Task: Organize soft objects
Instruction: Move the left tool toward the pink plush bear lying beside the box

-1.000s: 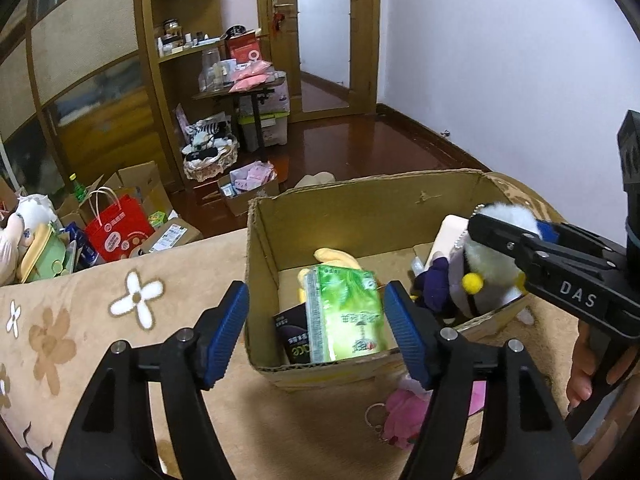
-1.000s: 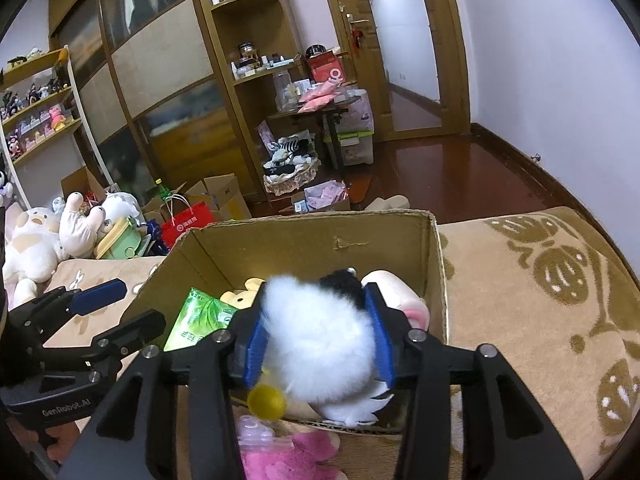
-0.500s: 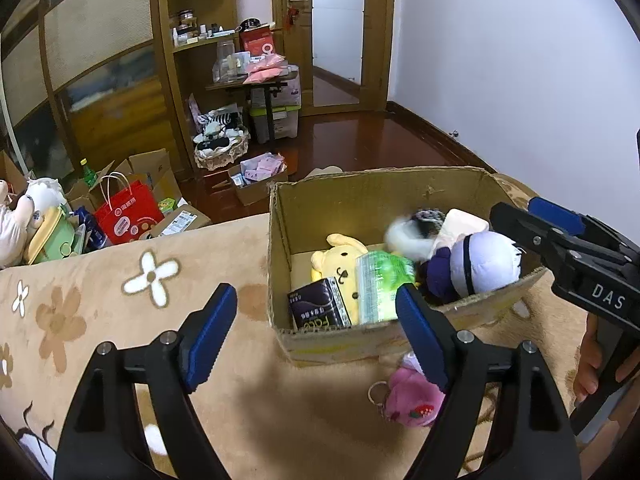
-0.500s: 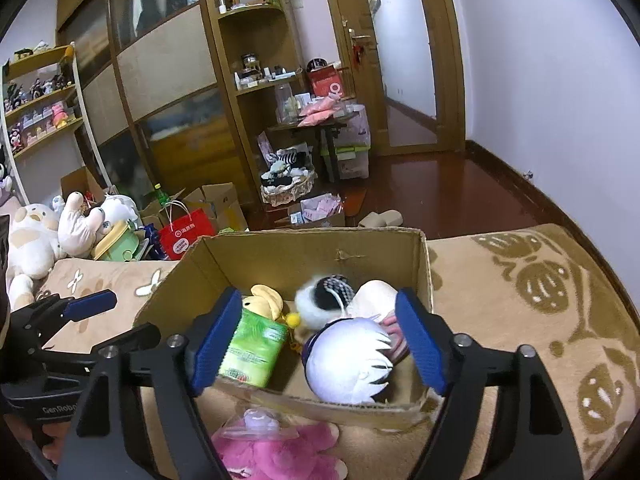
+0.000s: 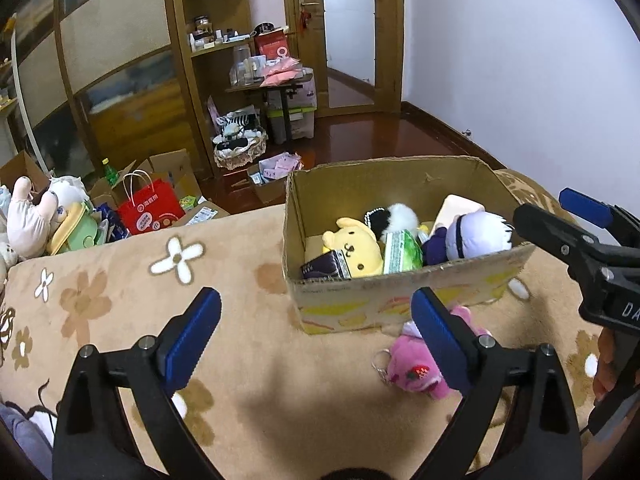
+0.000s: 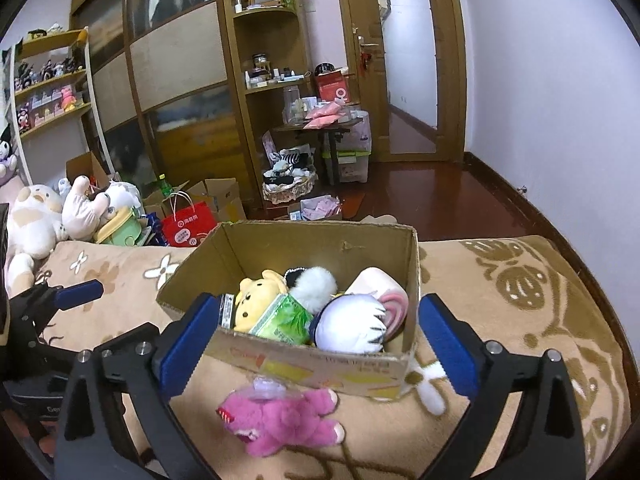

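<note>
A cardboard box (image 5: 404, 178) (image 6: 320, 240) stands on the beige flowered blanket. Inside lie a yellow plush (image 5: 354, 246) (image 6: 256, 296), a green tissue pack (image 5: 402, 250) (image 6: 282, 318), a white-haired doll (image 5: 476, 234) (image 6: 352, 326) and a black-and-white fluffy toy (image 5: 394, 216) (image 6: 314, 282). A pink plush (image 5: 412, 368) (image 6: 280, 420) lies on the blanket in front of the box. My left gripper (image 5: 316, 334) hangs over the blanket left of the pink plush, jaws still opening, nothing between them. My right gripper (image 6: 316, 346) is pulled back from the box, jaws opening wide and empty.
Large plush toys (image 6: 36, 224) and a red paper bag (image 6: 188, 226) sit at the blanket's left edge. Shelves, a small table (image 6: 320, 132) and loose boxes fill the floor behind. A wooden floor and a door (image 6: 408, 60) lie beyond the box.
My right gripper let go of the white-haired doll, which now lies in the box. My left gripper released the tissue pack into the box. Both grippers opened wider and drew back.
</note>
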